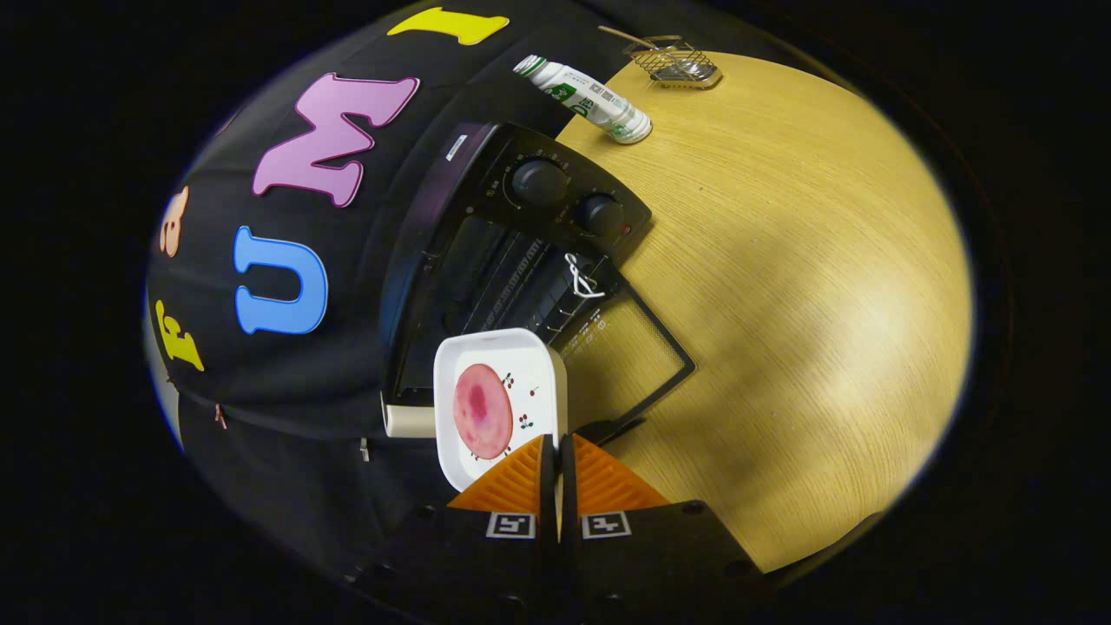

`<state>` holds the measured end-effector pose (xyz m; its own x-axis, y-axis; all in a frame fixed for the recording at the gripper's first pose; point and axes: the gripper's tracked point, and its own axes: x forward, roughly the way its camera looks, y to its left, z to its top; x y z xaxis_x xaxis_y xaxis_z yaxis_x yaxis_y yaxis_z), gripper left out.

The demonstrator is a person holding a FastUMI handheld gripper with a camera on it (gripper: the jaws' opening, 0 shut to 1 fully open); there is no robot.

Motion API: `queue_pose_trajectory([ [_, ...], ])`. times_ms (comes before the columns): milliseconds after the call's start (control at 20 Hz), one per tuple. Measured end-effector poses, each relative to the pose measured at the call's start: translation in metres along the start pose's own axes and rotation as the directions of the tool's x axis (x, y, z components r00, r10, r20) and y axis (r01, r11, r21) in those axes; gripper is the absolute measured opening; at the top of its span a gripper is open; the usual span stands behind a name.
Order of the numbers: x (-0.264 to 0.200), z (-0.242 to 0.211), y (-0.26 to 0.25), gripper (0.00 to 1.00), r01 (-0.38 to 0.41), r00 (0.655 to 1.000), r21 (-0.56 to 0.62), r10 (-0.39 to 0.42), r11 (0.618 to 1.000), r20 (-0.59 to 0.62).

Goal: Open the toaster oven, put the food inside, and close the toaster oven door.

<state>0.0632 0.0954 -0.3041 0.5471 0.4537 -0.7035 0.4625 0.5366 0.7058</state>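
1. The gripper [555, 451], bottom centre, has its fingers nearly closed, pinching the rim of the white plate [499, 408].
2. The pink food slice [483, 411] lies on the plate, before the open toaster oven [512, 243] at centre.

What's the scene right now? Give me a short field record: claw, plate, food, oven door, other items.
claw: claw shut on the rim of the white plate, both fingers pinching it
food: round pink slice lying on the plate
oven: black toaster oven just beyond the plate, two knobs on its panel
door: glass door hanging open, flat toward the table
plate position: held at the oven's opening, not yet inside
table: wooden table
other items: tube and wire rack behind the oven
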Motion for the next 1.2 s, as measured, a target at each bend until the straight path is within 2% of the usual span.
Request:
queue_pose_trajectory([
  [300, 0.058, 0.029, 0.021, 0.05, -0.049, 0.995, 0.152, 0.035, 0.987, 0.094],
  [800, 0.116, 0.067, 0.048, 0.05, -0.091, 0.967, 0.364, -0.005, 0.927, 0.256],
  [1000, 0.124, 0.07, 0.053, 0.06, -0.116, 0.96, 0.381, 0.006, 0.917, 0.279],
  [1200, 0.125, 0.068, 0.063, 0.13, -0.147, 0.958, 0.36, 0.042, 0.921, 0.283],
])
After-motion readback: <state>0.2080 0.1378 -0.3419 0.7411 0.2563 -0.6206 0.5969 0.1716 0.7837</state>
